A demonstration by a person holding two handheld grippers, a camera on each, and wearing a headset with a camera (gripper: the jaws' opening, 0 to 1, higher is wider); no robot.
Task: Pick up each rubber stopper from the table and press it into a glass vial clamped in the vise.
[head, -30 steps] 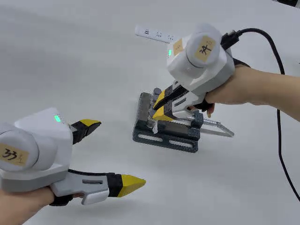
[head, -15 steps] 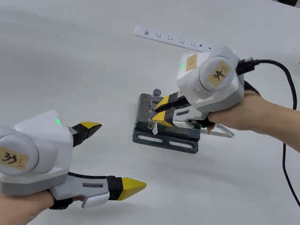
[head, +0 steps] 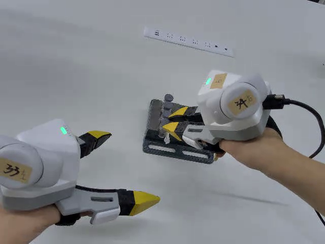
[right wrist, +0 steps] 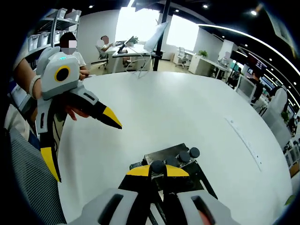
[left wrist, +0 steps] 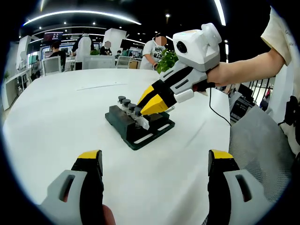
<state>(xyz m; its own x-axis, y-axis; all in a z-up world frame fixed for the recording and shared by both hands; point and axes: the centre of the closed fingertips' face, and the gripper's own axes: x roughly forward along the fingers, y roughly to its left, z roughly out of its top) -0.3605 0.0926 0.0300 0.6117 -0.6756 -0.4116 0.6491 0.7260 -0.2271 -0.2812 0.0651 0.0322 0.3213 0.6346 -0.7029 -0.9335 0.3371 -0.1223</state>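
Smooth matt white table [head: 76, 61]; dark vise [head: 155, 117], seemingly matt-painted metal.

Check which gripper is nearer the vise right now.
Right. The right gripper has its jaws over the vise, at the row of vials. The left gripper sits well off to the vise's side, jaws open above the table.
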